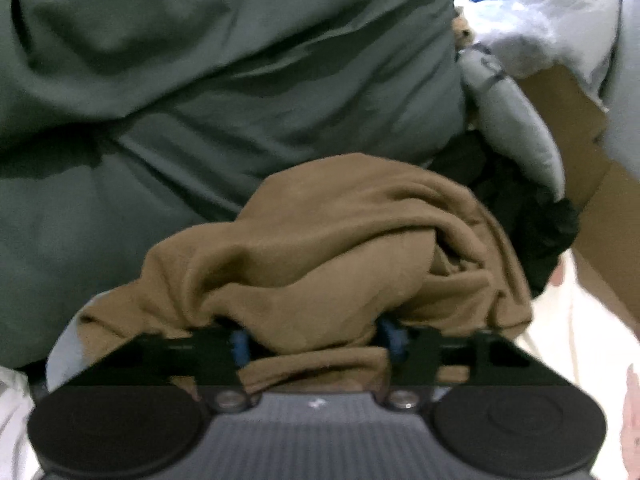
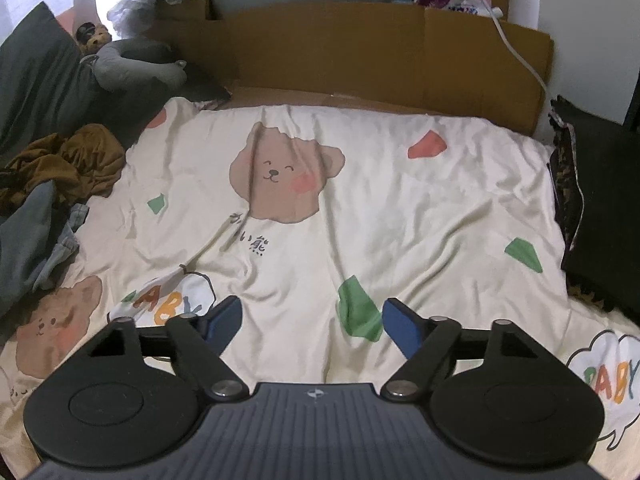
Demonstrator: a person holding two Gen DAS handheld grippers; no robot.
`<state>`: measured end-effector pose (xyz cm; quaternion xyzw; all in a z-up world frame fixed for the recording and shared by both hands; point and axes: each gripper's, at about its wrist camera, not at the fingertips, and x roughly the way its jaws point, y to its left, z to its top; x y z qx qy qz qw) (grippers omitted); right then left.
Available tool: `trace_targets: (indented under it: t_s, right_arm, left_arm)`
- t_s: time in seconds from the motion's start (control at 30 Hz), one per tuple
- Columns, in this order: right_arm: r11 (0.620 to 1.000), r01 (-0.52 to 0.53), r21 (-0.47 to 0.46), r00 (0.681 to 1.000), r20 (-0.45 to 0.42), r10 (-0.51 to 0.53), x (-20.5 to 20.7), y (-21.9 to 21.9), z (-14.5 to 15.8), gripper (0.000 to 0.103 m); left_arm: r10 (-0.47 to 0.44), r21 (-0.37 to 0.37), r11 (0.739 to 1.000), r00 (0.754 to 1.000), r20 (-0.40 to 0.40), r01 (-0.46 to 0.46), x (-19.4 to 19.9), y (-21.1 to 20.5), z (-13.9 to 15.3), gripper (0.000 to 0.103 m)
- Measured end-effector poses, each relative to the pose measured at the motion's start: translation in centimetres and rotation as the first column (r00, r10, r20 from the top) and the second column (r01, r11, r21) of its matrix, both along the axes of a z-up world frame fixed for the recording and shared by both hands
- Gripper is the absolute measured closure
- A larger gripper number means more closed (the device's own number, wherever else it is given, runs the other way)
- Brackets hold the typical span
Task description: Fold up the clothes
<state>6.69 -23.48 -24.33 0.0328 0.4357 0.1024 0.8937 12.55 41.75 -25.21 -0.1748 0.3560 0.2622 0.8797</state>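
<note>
Left gripper (image 1: 316, 340) first: its blue pads are buried in a brown garment (image 1: 340, 252), spread apart with cloth bunched between and over them. Whether they actually pinch it I cannot tell, since the tips are hidden. The brown cloth is a crumpled mound, no flat edges, no creases of a fold. Behind it sits a big grey-green cover (image 1: 200, 80), and to the right something black (image 1: 540, 232), shapeless too.

Over to the right gripper (image 2: 312, 328): fingers (image 2: 402, 326) spread wide, nothing between them, hanging over the cream bear-print sheet (image 2: 400, 208). That sheet lies bare and fairly smooth in the middle, with no garment laid out on it.

Out at the left edge of the right view is the pile (image 2: 52, 200): the brown piece on top, a grey-blue one under it, and a paler striped bit peeking out lower down. All rumpled.

How far along? My read: nothing in this heap is folded, so those pieces are left to do. At the right edge a dark stack (image 2: 600, 208) lies flat and squared. That could be folded clothes, though I cannot be sure it is clothing at all.

Count: two grippers, one brown garment, one black, one grey-blue, one striped scrap, one dark stack. One cardboard wall (image 2: 340, 52) runs behind the bed.
</note>
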Motion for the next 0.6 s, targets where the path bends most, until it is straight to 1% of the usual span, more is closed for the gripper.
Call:
trace_targets:
  t_s: [0.07, 0.13, 0.2, 0.3, 0.4, 0.5, 0.6]
  right_arm:
    - [1.000, 0.011, 0.010, 1.000, 0.004, -0.011, 0.1, -0.2, 0.1, 0.025]
    - [1.000, 0.016, 0.011, 1.000, 0.011, -0.017, 0.1, -0.2, 0.3, 0.025]
    - [1.000, 0.019, 0.004, 1.000, 0.017, -0.019, 0.2, -0.2, 0.4, 0.025]
    - [1.000, 0.022, -0.002, 1.000, 0.020, -0.022, 0.2, -0.2, 0.5, 0.024]
    - [1.000, 0.015, 0.004, 1.000, 0.014, -0.015, 0.2, -0.2, 0.5, 0.025]
    - [1.000, 0.000, 0.013, 1.000, 0.019, 0.000, 0.1, -0.1, 0.6, 0.025]
    - [1.000, -0.003, 0.019, 1.000, 0.027, 0.002, 0.0, -0.1, 0.8, 0.024]
  left_arm:
    - [-0.006, -0.029, 1.000, 1.000, 0.023, 0.006, -0.5, -0.1, 0.4, 0.062]
    - [-0.008, -0.055, 0.998, 0.999, 0.043, 0.010, -1.0, -0.2, 0.9, 0.066]
    - [-0.034, -0.054, 0.998, 0.997, 0.064, 0.038, -1.3, -1.0, 1.6, 0.069]
    - [-0.097, -0.069, 0.992, 0.991, 0.097, 0.104, -1.3, -3.0, 2.5, 0.071]
    - [-0.159, -0.083, 0.982, 0.979, 0.131, 0.171, -1.4, -5.0, 3.5, 0.072]
    - [-0.219, -0.094, 0.967, 0.962, 0.166, 0.237, -1.5, -6.9, 4.4, 0.073]
    - [-0.279, -0.102, 0.948, 0.939, 0.201, 0.303, -1.5, -9.0, 5.3, 0.073]
